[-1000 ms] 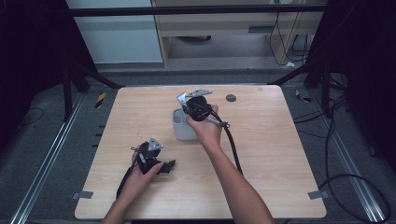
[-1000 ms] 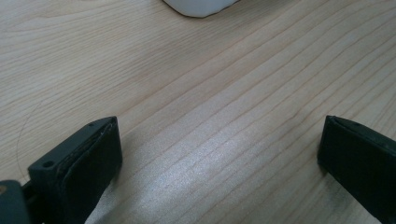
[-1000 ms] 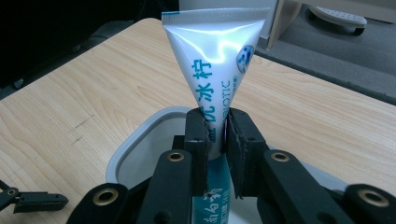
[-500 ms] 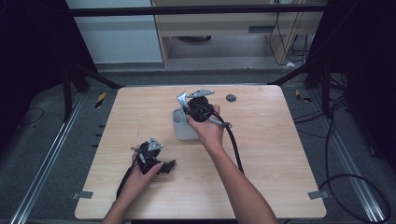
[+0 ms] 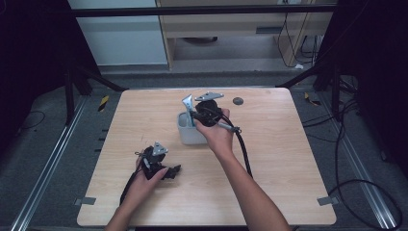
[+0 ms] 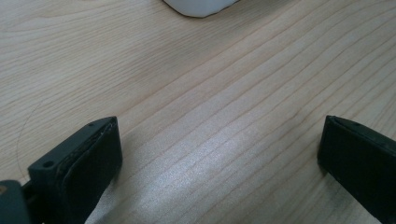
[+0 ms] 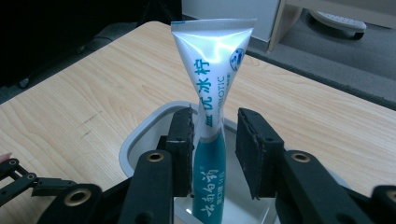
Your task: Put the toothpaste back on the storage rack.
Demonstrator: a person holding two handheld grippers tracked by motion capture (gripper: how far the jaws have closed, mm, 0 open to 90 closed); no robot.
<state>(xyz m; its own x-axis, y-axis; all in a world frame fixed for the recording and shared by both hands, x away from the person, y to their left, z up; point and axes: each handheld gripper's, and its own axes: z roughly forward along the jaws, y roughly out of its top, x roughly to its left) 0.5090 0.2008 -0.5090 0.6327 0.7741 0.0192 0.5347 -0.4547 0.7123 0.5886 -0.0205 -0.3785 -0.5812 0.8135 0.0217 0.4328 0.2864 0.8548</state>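
Right hand-held gripper jaws spread either side of toothpaste tube, apparently not pinching; tube upright in grey cup, long axis vertical. Left hand-held gripper spread, empty, low over bench.

High view fixed overhead, facing forward and down across whole wooden surface, left claw view low and close, skimming bare wood toward white tub, right claw view close, angled down into same tub, far edge beyond
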